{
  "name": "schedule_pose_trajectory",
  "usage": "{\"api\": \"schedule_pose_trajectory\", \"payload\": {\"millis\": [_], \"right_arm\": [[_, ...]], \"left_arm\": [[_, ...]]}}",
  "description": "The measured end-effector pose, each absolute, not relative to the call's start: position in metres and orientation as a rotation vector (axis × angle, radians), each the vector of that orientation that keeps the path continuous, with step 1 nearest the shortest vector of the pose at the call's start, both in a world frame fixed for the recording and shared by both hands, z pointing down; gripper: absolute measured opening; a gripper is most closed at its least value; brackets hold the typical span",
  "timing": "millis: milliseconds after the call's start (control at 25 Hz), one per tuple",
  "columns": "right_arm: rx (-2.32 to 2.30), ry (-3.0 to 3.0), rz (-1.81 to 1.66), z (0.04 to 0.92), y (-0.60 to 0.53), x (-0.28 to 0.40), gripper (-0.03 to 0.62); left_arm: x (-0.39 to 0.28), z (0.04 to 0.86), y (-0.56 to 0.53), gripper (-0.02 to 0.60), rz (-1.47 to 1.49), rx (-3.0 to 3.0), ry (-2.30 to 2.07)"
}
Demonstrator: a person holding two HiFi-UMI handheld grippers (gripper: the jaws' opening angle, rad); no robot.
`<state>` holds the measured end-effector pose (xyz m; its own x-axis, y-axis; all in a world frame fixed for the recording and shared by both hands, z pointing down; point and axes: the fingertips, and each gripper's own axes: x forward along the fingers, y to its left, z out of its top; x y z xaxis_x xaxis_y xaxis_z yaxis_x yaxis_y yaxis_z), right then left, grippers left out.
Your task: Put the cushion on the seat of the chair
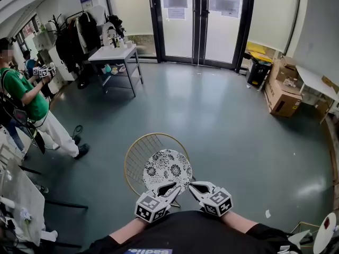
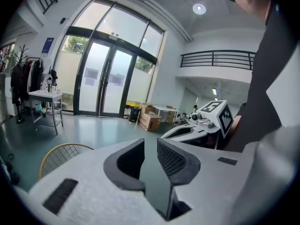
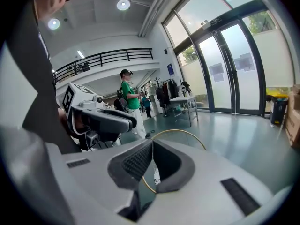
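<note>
A round black-and-white patterned cushion [image 1: 168,169] lies on the seat of a gold wire chair [image 1: 136,153] just in front of me. Both grippers hover close to my body, at the cushion's near edge and apart from it. My left gripper [image 1: 170,187] [image 2: 150,146] has a narrow gap between its jaws with nothing in it; the chair's wire back [image 2: 61,154] shows at its lower left. My right gripper [image 1: 194,187] [image 3: 152,144] has its jaw tips touching and holds nothing; the chair's gold rim [image 3: 185,133] curves behind them.
A person in a green shirt [image 1: 26,97] stands at the left, holding grippers. A white table [image 1: 114,54] and a coat rack [image 1: 74,36] stand at the back left, cardboard boxes [image 1: 283,89] at the right, glass doors [image 1: 198,20] at the far end.
</note>
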<state>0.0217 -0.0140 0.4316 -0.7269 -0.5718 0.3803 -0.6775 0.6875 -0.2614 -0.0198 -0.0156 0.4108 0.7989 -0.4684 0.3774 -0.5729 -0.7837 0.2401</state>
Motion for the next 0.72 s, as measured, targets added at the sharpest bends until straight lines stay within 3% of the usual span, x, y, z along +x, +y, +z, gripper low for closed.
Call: {"api": "schedule_pose_trajectory", "payload": {"millis": [240, 720], "right_arm": [[0.960, -2.661, 0.498, 0.436, -0.010, 0.016, 0.029], [0.960, -2.699, 0.463, 0.427, -0.011, 0.015, 0.029]], "left_arm": [[-0.018, 0.400, -0.012, 0.023, 0.360, 2.691, -0.806], [-0.009, 0.404, -0.002, 0.017, 0.370, 2.741, -0.726]]}}
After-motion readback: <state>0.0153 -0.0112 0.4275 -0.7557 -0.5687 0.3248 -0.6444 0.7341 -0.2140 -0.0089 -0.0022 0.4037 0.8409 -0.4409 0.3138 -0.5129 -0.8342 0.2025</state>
